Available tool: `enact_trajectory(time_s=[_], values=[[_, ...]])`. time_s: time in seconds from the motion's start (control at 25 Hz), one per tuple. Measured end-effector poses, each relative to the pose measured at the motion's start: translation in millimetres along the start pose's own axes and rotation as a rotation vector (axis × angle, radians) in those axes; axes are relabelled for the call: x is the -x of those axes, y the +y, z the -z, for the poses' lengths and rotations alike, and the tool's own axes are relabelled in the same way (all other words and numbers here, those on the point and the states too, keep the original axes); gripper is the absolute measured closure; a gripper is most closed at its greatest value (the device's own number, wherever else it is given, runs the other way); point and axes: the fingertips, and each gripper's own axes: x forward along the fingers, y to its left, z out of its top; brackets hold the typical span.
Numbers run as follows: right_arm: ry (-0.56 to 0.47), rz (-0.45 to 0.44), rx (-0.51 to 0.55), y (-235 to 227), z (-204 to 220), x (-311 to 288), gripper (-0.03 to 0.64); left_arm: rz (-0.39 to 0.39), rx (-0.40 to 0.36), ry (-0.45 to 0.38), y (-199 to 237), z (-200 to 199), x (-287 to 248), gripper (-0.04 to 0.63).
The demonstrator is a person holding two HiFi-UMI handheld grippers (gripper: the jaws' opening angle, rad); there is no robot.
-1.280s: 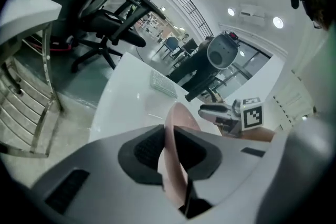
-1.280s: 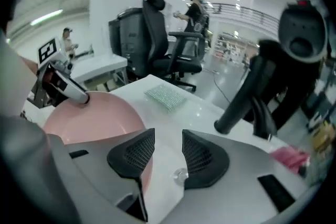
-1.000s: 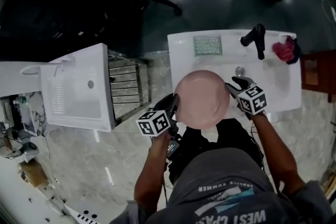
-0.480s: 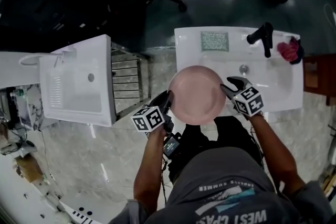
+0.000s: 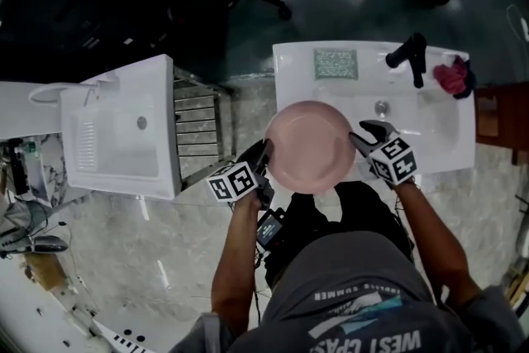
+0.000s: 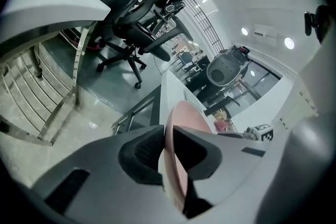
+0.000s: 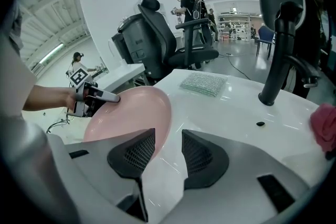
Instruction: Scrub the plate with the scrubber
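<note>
Plate [image 5: 310, 146] rim is clamped by left gripper [image 5: 266, 153] fingers over sink [image 5: 289, 83]; right gripper [image 5: 360, 136] fingers gape empty, so fetch scrubber [image 5: 335, 64] while holding plate steady.

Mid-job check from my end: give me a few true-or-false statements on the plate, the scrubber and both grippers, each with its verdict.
1. The left gripper is clamped on the rim of the pink plate. True.
2. The right gripper holds the scrubber. False: its jaws stand apart with nothing between them, and the scrubber lies on the sink counter beyond the plate.
3. The faucet is black. True.
4. The plate lies flat in the basin. False: the left gripper holds it up, tilted, over the sink's near edge.
5. A red cloth lies to the right of the faucet. True.
</note>
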Motion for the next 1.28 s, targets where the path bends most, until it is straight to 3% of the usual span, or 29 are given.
enact_trajectory(time_s=[0.2,0.56,0.96,1.12,1.28], values=[[-0.003,0.003,0.013,1.5,1.2,1.0,0.437,0.002,0.007,-0.008,0.2,-0.2,-1.5,0.534],[-0.019,0.009,0.013,-0.2,-1.3,5.7,0.437,0.002,-0.021,-0.055,-10.6,-12.5,3.6,0.438],[-0.040,0.039,0.038,1.8,-3.5,13.3,0.437,-0.018,-0.041,-0.110,-13.4,-27.1,22.4,0.402],[-0.100,0.112,0.112,5.1,-20.7,32.4,0.492,-0.085,-0.129,-0.148,-17.3,-38.3,42.2,0.402],[-0.135,0.148,0.232,19.5,-36.4,52.0,0.564,-0.134,-0.314,-0.214,-37.7,-58.3,67.4,0.418]])
